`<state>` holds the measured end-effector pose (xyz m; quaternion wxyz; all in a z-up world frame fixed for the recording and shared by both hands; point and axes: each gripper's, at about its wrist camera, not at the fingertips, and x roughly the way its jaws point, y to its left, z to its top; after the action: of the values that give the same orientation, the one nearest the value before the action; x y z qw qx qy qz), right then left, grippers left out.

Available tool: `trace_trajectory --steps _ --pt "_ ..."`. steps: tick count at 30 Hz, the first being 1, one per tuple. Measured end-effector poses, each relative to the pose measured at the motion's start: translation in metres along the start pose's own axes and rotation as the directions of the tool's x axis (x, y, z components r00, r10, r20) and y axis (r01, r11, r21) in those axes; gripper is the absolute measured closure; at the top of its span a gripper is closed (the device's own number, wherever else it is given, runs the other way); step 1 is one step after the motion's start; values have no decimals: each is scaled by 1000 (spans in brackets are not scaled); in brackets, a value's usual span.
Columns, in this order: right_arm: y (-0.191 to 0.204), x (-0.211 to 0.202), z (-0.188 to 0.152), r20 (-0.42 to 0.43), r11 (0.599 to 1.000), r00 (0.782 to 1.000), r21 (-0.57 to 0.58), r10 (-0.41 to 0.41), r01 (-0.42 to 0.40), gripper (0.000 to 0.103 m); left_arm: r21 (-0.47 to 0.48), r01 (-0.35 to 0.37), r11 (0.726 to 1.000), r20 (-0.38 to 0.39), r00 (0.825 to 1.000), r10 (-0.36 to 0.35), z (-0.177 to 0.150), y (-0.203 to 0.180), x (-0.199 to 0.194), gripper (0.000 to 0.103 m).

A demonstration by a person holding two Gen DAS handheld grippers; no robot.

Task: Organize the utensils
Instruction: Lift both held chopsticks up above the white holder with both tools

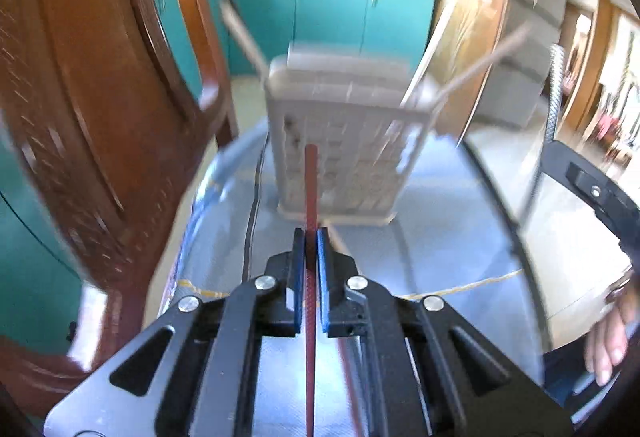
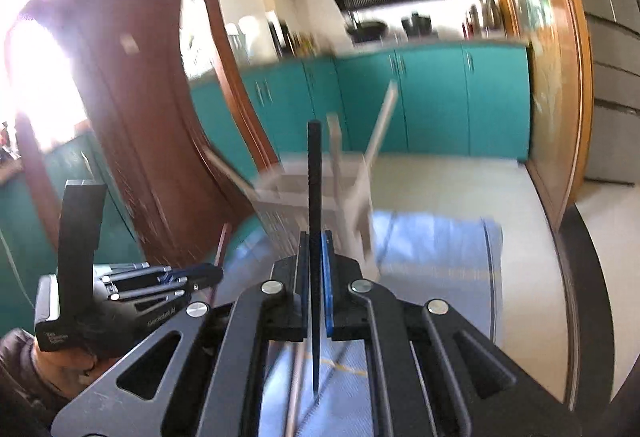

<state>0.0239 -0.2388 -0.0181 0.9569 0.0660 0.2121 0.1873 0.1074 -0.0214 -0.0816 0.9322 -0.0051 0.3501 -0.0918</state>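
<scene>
Each gripper is clamped on a chopstick, red (image 1: 311,173) left, black (image 2: 314,173) right, lying along its fingers.

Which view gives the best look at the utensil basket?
The left wrist view: the utensil basket sits centred and nearly whole, its slotted front and base visible despite blur. In the right wrist view it is heavily smeared and partly hidden behind the black chopstick.

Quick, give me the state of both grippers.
Left gripper: shut on the red chopstick.
Right gripper: shut on the black chopstick.
</scene>
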Motion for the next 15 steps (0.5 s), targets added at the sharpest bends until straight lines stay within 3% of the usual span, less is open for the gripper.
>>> trace_trajectory --steps 5,8,15 --pt "12 -24 54 144 1000 989 -3 25 -24 97 -4 28 1000 153 988 -27 24 0 -59 96" --pt "11 -18 92 201 999 979 6 42 -44 97 -4 31 1000 201 979 -30 49 2 -73 96" --pt "-7 9 131 235 992 972 121 14 -43 97 -27 44 999 322 946 -33 108 7 -113 96"
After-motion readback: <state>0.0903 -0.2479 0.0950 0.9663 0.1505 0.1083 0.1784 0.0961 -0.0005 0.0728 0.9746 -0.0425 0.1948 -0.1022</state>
